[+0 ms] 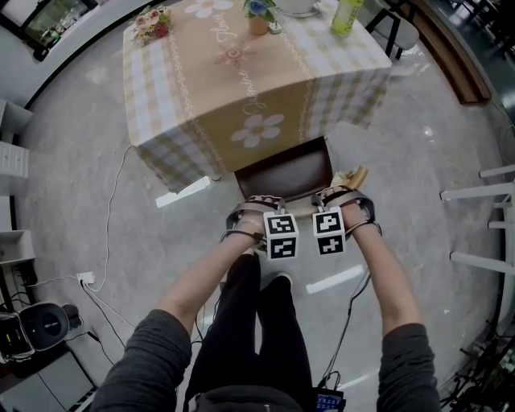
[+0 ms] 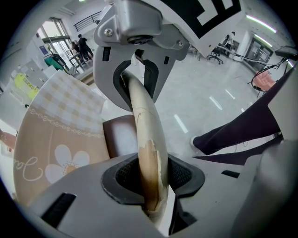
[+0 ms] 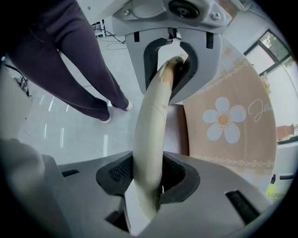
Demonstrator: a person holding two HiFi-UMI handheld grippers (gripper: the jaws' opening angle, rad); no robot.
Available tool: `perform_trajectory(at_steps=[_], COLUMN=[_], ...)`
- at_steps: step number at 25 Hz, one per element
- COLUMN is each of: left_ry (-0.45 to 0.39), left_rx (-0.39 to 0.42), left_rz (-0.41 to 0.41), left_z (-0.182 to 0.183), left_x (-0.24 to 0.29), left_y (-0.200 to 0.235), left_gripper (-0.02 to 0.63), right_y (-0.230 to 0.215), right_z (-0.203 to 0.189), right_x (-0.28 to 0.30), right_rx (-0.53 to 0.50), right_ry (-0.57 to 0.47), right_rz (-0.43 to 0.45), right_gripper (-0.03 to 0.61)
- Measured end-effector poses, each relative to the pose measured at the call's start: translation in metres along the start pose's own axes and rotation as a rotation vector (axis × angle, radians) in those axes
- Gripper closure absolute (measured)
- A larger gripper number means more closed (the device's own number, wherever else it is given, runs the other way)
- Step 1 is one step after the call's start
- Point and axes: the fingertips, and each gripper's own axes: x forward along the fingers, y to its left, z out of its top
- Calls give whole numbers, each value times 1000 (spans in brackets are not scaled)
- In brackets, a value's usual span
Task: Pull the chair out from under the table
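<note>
Under the table's near edge: the chair (image 1: 286,173) stands with its brown seat (image 2: 118,137) sticking out toward the person. The far part of the seat goes under the hanging cloth.
Back rail: the pale, curved back rail (image 2: 142,116) is the part of the chair nearest the person. Some paint on it is chipped.
Left gripper: the left gripper (image 2: 151,175) points down. Its two jaws are squeezed tight on the back rail, with one dark pad on each side of it.
Right gripper: the right gripper (image 3: 149,179) points straight down. It is clamped on the same back rail, just to the right of the left gripper.
Marker cubes: the two marker cubes (image 1: 281,235) sit side by side, close together but not touching.
Table: the table (image 1: 149,129) is on the far side of the chair. A tan cloth (image 1: 233,88) with white daisies and checked sides covers it and hangs down.
Far end of the table: pink flowers (image 1: 151,24) lie on the left, a small pot (image 1: 259,18) stands in the middle and a green bottle (image 1: 348,14) stands on the right.
Person: dark legs (image 1: 257,322) stand right behind the chair, and grey sleeves (image 1: 153,354) reach forward to the grippers.
Floor: the floor (image 1: 418,161) is shiny and grey. A white cable (image 1: 113,201) runs along it, left of the table.
</note>
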Motion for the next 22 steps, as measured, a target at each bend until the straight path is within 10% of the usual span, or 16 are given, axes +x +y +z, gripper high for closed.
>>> perform_trajectory(at_steps=[22], left_ry=[-5], left_rx=[4], left_rz=[-1], left_z=[17], left_x=[-3], left_y=[-57], left_gripper=[476], right_y=[57], right_z=[14], right_x=[-8], right_rx=[2], right_ry=[9], right_rz=[1], right_gripper=[440])
